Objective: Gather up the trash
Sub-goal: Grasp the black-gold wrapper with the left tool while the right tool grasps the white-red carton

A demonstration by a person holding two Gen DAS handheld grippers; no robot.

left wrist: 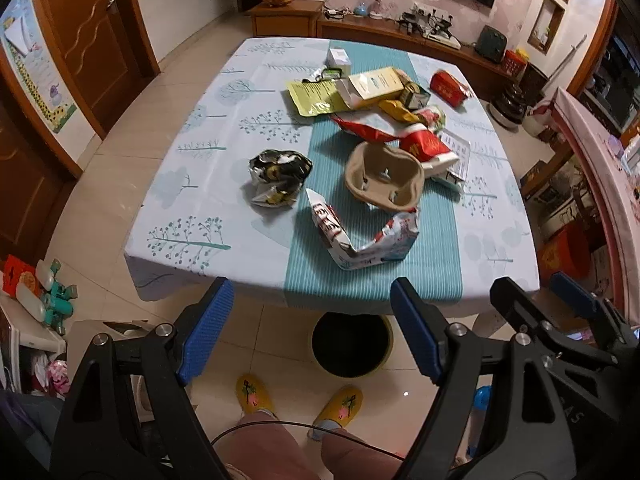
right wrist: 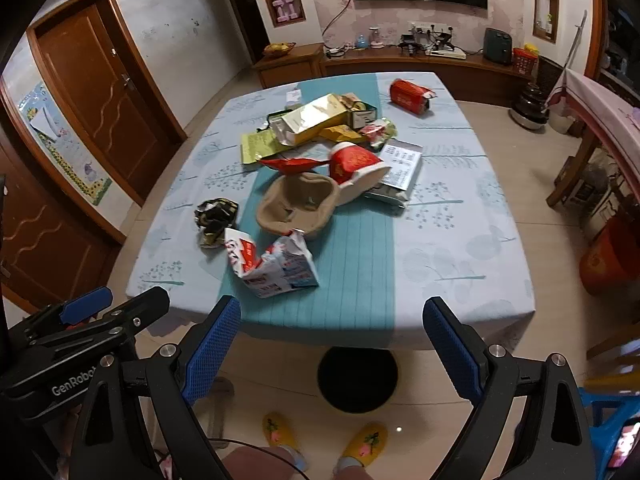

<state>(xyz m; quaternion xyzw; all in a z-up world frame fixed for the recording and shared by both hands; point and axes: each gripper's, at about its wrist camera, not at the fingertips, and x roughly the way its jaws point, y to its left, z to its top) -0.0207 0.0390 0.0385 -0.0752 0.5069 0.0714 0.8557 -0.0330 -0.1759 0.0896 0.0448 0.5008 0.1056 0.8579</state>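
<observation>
Both grippers, left (left wrist: 312, 330) and right (right wrist: 332, 350), hung apart and empty; nothing collected yet; next, reach for the carton (right wrist: 272, 266).

Both views are lit evenly by soft indoor light of moderate brightness. Pale glare is seen on the floor tiles (left wrist: 192, 64) and along the left part of the tablecloth (left wrist: 208, 168). A dim shadow is cast under the table edge, where the bin (right wrist: 358, 380) is lost in black. Strong fisheye bending is shown at the borders, with dark corners. The middle is rendered sharply, while the red pack (left wrist: 448, 86) is slightly smeared.
</observation>
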